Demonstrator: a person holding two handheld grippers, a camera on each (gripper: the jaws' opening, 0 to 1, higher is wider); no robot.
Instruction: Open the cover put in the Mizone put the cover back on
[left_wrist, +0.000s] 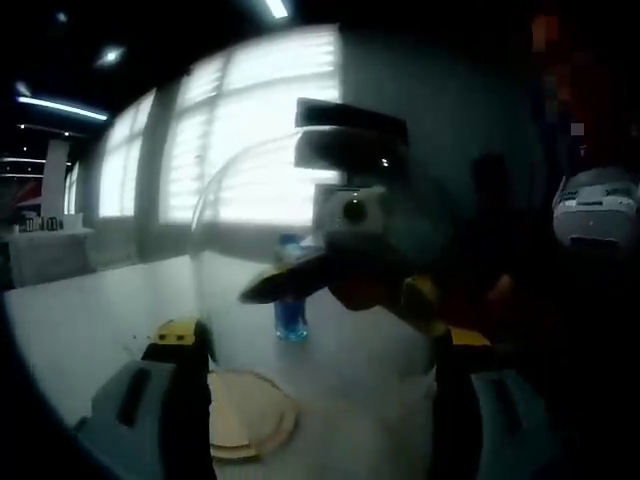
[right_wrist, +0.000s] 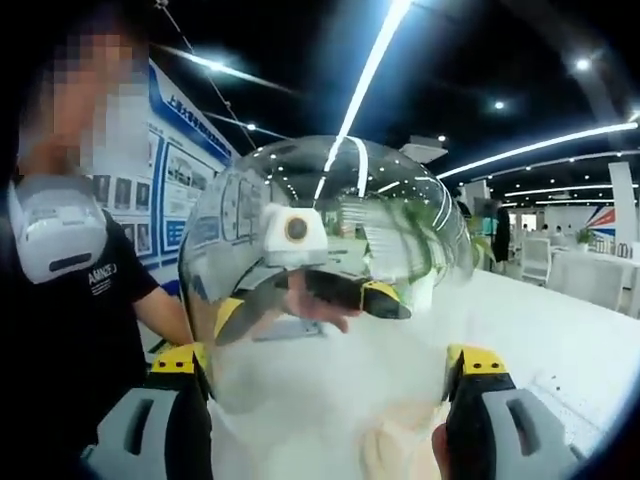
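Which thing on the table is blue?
The bottle, standing upright on the table behind the clear cover. It is the blue one; the round board lying flat in front is pale wood.

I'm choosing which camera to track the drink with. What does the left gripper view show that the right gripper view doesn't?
Left gripper view: a blue Mizone bottle standing on the table, a round wooden board and blind-covered windows. Right gripper view: wall posters and ceiling strip lights. Both: the clear dome cover raised in front, the white table and a person.
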